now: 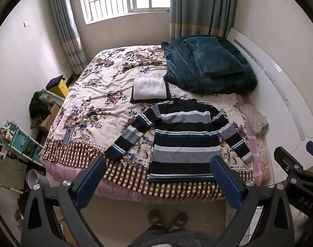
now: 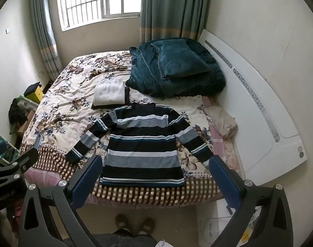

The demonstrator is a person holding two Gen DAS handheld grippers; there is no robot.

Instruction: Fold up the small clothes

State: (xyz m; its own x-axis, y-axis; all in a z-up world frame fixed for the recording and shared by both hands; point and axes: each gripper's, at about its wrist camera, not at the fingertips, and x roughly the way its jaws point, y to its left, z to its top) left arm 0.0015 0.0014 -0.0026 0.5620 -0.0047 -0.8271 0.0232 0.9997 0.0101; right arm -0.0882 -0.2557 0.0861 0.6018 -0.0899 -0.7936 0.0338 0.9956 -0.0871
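Observation:
A striped long-sleeved sweater [image 1: 183,140] [image 2: 140,144] in navy, grey and white lies flat on the bed, both sleeves spread out, its hem toward the near edge. Behind it rests a folded white garment [image 1: 149,88] [image 2: 110,93] on a dark folded piece. My left gripper [image 1: 158,164] hangs open above the near bed edge, level with the sweater's hem, touching nothing. My right gripper [image 2: 156,164] is likewise open, with the hem between its blue fingers in the picture, apart from the cloth. In the left wrist view the right gripper [image 1: 296,150] shows at the right edge.
The bed [image 1: 107,86] has a floral cover with a checked border. A teal blanket and pillow [image 1: 210,63] are piled at the back right, a beige cloth [image 1: 255,119] at the right edge. A phone [image 1: 68,136] lies at left. Clutter and shelves [image 1: 22,142] stand left; a person's slippered feet [image 1: 166,219] below.

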